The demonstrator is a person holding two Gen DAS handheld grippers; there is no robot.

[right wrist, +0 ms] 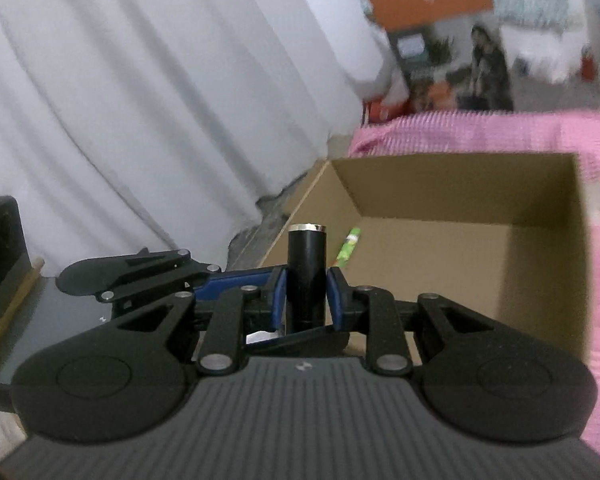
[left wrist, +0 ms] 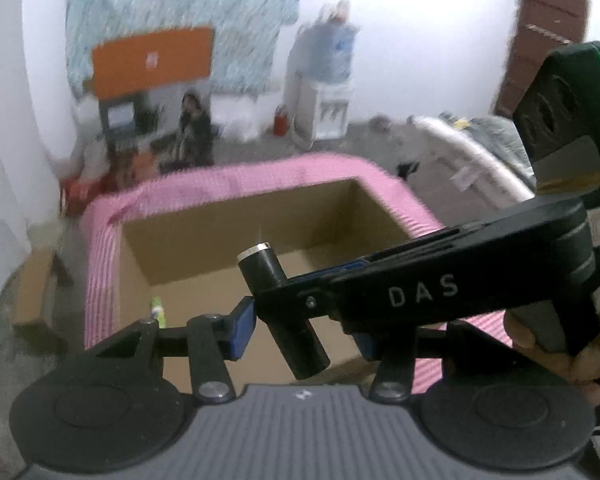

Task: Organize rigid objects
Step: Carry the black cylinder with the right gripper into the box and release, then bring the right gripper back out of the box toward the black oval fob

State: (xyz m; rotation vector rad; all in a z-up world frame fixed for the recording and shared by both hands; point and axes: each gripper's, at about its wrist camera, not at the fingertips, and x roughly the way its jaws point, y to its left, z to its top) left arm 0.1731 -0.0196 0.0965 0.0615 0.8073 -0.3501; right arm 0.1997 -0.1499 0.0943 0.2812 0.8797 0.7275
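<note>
The box (right wrist: 440, 196), an open brown cardboard carton, sits on a pink striped cloth (right wrist: 480, 136) that shows around its rim on the far side and to the right; a white curtain (right wrist: 140, 100) hangs to the left of the box. Both grippers are held over the near edge of the box. The right gripper (right wrist: 307, 298) is closed tight on a black tube (right wrist: 307, 276), its blue pads pressing the tube's two sides about halfway along its length, so the tube stands between the fingers and points away from the camera toward the box's inside. In the left wrist view the right gripper (left wrist: 284, 292) reaches in from the right, and the same tube (left wrist: 280, 304) lies across the gap of the left gripper (left wrist: 300, 332), tilted, its top toward the box's far wall. The left gripper is partly open; its left blue pad (left wrist: 242, 330) stands just beside the tube, and I cannot tell whether it touches. The tube is a short, smooth, matte black cylinder with a bright silver ring at its top end. A small green pen-like stick (right wrist: 348, 246) lies on the box's floor near its left wall, well apart from the tube.
</note>
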